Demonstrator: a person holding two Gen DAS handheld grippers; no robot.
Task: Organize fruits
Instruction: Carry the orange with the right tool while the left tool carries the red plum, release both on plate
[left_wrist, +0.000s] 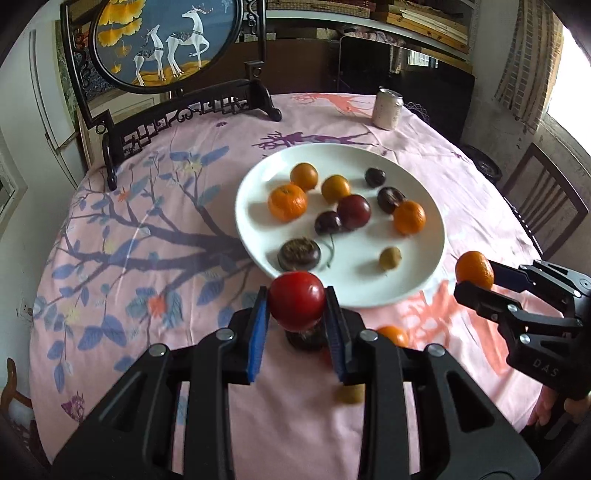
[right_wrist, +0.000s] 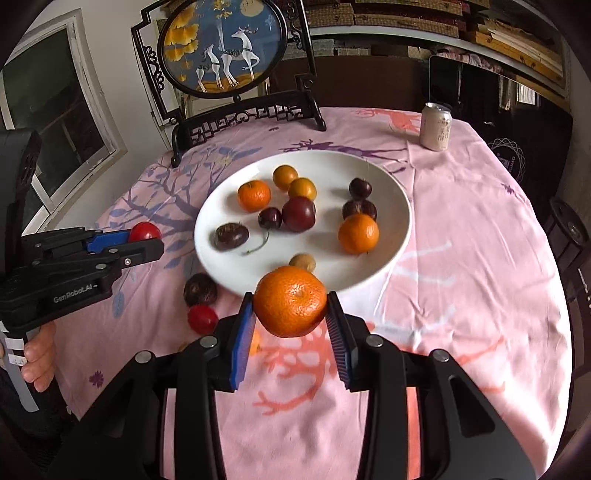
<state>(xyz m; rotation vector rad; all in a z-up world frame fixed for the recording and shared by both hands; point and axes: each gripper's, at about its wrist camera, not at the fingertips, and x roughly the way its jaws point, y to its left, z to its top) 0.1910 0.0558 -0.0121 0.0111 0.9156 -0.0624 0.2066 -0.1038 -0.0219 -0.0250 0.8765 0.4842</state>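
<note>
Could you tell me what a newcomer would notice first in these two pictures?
Each gripper holds a fruit up near the white plate: the left gripper clamps a red tomato, the right gripper a mandarin. The plate, mid-table on the pink cloth, carries orange and dark fruits; behind it stands a round deer screen.

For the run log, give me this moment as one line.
left gripper: shut on red tomato | right gripper: shut on mandarin | both short of white plate | loose fruit remains on tablecloth
</note>
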